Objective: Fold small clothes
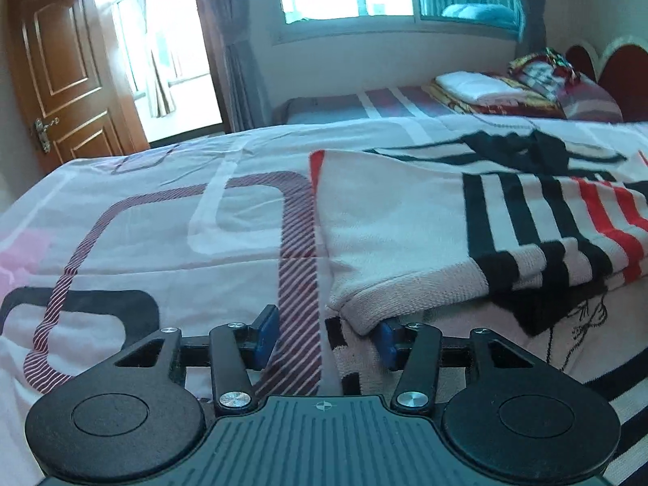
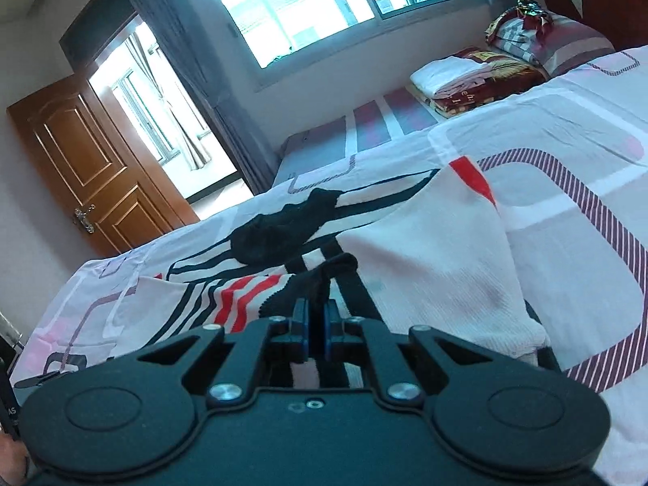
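A small white knit sweater (image 1: 405, 227) with black and red stripes lies on the bed, partly folded over itself. It also shows in the right wrist view (image 2: 437, 259). My left gripper (image 1: 326, 334) is open, its blue pads wide apart, low over the sweater's folded cuff corner (image 1: 364, 312), which rests beside the right pad. My right gripper (image 2: 316, 326) is shut on the sweater's black edge (image 2: 324, 275), the blue pads nearly together around the fabric. A black garment (image 2: 279, 235) lies bunched beyond it.
The bed is covered by a pale quilt (image 1: 162, 210) with striped loop patterns. Folded clothes (image 1: 478, 89) and a pillow (image 2: 567, 44) sit near the headboard. A wooden door (image 1: 65, 77) stands open at the left, under a window.
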Tool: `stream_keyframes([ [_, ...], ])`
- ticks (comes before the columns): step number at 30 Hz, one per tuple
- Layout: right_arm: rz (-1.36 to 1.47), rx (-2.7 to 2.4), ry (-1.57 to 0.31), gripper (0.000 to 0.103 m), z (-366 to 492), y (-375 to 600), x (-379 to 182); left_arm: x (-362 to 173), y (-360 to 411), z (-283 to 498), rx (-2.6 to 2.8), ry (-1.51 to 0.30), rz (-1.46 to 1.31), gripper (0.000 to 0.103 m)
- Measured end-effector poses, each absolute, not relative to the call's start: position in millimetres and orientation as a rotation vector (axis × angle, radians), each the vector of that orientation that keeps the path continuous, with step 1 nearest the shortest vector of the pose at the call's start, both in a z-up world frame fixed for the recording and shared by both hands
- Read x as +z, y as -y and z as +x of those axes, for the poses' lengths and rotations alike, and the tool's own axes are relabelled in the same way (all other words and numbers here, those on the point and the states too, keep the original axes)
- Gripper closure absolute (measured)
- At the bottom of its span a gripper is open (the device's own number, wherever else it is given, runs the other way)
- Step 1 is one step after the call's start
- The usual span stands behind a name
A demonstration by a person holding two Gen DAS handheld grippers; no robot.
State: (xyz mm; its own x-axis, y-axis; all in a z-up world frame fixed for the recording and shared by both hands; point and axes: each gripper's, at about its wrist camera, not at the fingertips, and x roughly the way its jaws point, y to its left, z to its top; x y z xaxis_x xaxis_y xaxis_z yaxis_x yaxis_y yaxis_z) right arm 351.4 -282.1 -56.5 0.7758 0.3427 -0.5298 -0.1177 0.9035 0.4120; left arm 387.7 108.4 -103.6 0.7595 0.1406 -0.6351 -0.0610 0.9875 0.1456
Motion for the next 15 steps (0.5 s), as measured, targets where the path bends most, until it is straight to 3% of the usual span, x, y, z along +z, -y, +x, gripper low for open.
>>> stream_keyframes([
  [5, 0.368, 0.244, -0.579, 0.095, 347.7, 285.1, -41.7, -98.2, -99.5, 381.1, 0.070, -0.648, 0.174, 0.052],
  [15, 0.367, 0.210, -0.687, 0.095, 364.1, 291.0, -65.5, -103.0, -109.7, 380.9, 0.088, -0.654, 0.096, 0.052],
])
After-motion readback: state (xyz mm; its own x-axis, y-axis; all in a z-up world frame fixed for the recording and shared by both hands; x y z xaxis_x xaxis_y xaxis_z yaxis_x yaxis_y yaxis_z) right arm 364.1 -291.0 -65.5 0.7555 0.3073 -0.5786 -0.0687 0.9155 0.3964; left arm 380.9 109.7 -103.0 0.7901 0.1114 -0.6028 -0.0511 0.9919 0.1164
